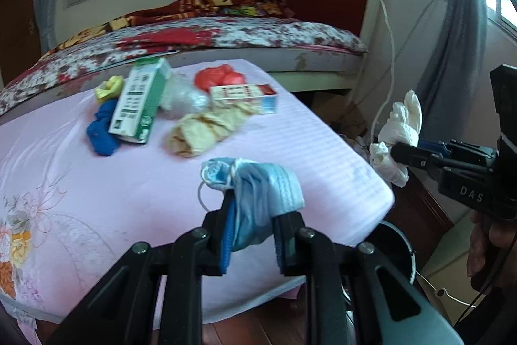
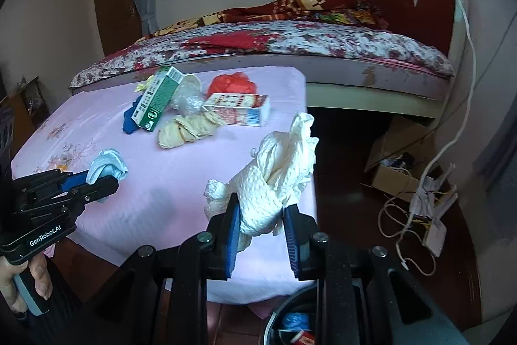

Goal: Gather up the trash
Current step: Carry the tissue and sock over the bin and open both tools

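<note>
My left gripper (image 1: 252, 212) is shut on a crumpled blue face mask (image 1: 258, 183), held above the near part of the pink-covered table (image 1: 129, 183); the right wrist view shows that gripper (image 2: 106, 175) at the left with the mask (image 2: 108, 165). My right gripper (image 2: 262, 212) is shut on a wad of white paper towel (image 2: 278, 170) over the table's right edge; in the left wrist view the right gripper (image 1: 395, 151) and the towel (image 1: 400, 131) hang beyond the table's corner. A dark bin (image 2: 290, 322) stands below, with scraps inside.
On the table's far part lie a green carton (image 1: 139, 102), a blue glove (image 1: 101, 131), a yellow scrap (image 1: 110, 86), clear plastic (image 1: 184, 99), a red bag (image 1: 219, 76), a red-and-white box (image 1: 242, 96) and beige crumpled material (image 1: 206, 128). A bed (image 2: 290, 44) stands behind; cables (image 2: 420, 215) and a cardboard box (image 2: 397, 157) lie on the floor.
</note>
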{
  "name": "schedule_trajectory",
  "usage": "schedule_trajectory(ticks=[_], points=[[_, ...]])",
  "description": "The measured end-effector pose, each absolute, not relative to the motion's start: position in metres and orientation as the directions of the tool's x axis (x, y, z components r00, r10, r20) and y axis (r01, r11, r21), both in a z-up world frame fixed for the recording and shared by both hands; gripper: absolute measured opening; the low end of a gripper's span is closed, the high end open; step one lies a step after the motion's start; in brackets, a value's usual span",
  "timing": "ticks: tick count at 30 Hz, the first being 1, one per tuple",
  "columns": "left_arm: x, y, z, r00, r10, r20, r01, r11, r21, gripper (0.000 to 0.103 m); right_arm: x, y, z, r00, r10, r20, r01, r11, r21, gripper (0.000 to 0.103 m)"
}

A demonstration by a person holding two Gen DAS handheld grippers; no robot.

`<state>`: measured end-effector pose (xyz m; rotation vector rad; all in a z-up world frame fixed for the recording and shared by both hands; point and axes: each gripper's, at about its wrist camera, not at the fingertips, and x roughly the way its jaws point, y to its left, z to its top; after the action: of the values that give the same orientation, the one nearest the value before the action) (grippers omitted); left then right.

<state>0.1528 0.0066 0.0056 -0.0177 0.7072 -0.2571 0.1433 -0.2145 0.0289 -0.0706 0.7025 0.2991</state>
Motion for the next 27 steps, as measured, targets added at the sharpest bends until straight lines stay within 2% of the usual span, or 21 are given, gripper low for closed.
schedule_trajectory(ticks=[11, 27], points=[[0.141, -0.051, 0.003, 0.692, -0.315, -0.649, 0.337, 0.937, -0.095, 0.022, 0.118, -0.264, 0.026, 0.727, 0.188, -0.660, -0.232, 0.973, 0.022, 0.027], [0.123, -0.128, -0.017, 0.603, -0.403, -0.688, 0.472, 0.876, -0.099, 0.022, 0.094, -0.320, -0.007, 0.662, 0.160, -0.732, -0.208, 0.978, 0.025, 0.027]])
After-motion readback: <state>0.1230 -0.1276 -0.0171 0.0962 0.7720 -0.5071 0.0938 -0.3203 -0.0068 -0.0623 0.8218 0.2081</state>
